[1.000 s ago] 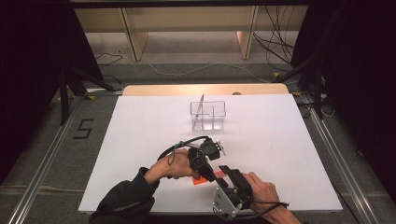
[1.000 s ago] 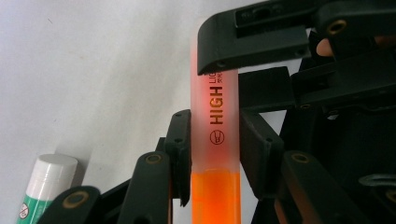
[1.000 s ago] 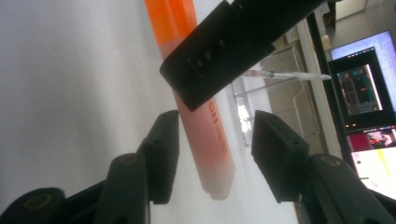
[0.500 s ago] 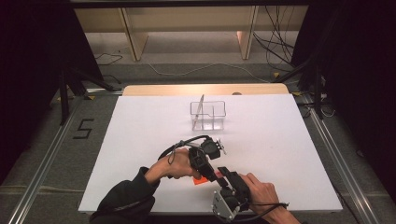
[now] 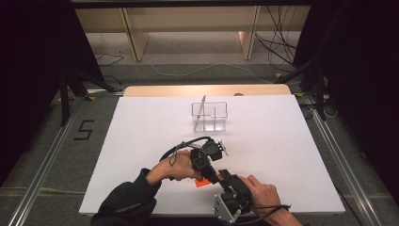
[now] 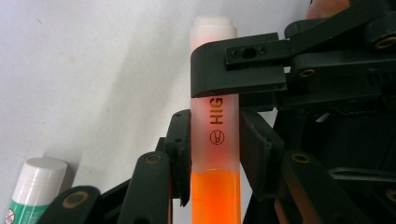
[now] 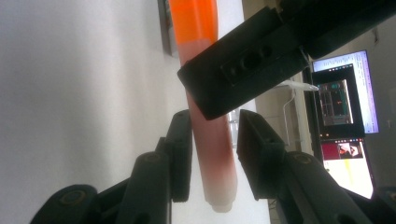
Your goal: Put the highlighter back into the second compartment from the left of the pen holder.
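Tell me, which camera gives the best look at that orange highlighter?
The left gripper view: the highlighter stands close up, printed letters and orange body sharp. The right gripper view shows it blurrier, partly behind a jaw. The high view gives a small orange patch between the hands.

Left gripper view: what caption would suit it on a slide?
Two grippers hold an orange highlighter by its translucent cap above a white table, glue stick nearby.

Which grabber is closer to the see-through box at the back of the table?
The left. The left gripper sits below the clear box, while the right gripper is farther back toward the person, at the orange highlighter.
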The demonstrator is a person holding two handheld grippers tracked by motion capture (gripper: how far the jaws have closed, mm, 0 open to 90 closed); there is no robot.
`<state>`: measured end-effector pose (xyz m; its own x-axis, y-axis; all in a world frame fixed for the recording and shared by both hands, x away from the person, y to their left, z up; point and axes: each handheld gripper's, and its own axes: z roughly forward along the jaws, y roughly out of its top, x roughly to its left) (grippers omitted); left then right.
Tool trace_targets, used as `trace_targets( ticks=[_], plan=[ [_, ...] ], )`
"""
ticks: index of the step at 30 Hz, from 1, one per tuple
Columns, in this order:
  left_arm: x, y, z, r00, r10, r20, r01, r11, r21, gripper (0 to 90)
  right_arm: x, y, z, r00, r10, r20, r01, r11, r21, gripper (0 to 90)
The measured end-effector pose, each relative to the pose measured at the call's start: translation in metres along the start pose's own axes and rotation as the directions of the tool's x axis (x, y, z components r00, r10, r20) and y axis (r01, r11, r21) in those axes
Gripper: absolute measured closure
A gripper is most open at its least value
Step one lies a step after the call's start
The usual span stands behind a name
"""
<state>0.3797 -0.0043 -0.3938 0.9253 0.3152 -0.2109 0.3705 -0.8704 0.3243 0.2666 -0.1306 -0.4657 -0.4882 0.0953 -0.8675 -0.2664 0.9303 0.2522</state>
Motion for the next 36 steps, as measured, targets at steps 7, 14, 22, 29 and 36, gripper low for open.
trace_targets(
  ticks=[7, 14, 22, 29, 36],
  plan=[
    [0.000, 0.000, 0.001, 0.9999, -0.014, 0.006, 0.014, 0.9999, 0.001, 66.1, 0.003, 0.000, 0.001, 0.9999, -0.016, 0.001, 0.016, 1.000, 0.005, 70.5],
    [0.001, 0.000, 0.001, 0.9997, -0.017, 0.015, 0.017, 0.9998, 0.004, 66.1, 0.003, 0.000, 0.001, 0.9988, -0.050, 0.000, 0.050, 0.999, -0.003, 72.8],
    [0.004, -0.002, 0.003, 0.9991, -0.025, 0.036, 0.025, 0.9997, 0.008, 65.5, 0.006, 0.000, 0.000, 0.9982, -0.058, -0.017, 0.058, 0.998, 0.002, 75.3],
    [0.004, -0.002, 0.003, 0.9987, -0.015, 0.048, 0.015, 0.9998, 0.016, 64.2, 0.006, -0.001, 0.000, 0.9968, -0.074, -0.030, 0.073, 0.997, -0.010, 77.0],
    [0.003, -0.006, -0.007, 0.9980, -0.012, 0.062, 0.013, 0.9999, -0.009, 49.3, 0.005, -0.002, -0.001, 0.9974, -0.068, -0.024, 0.067, 0.998, -0.009, 77.1]
  ],
)
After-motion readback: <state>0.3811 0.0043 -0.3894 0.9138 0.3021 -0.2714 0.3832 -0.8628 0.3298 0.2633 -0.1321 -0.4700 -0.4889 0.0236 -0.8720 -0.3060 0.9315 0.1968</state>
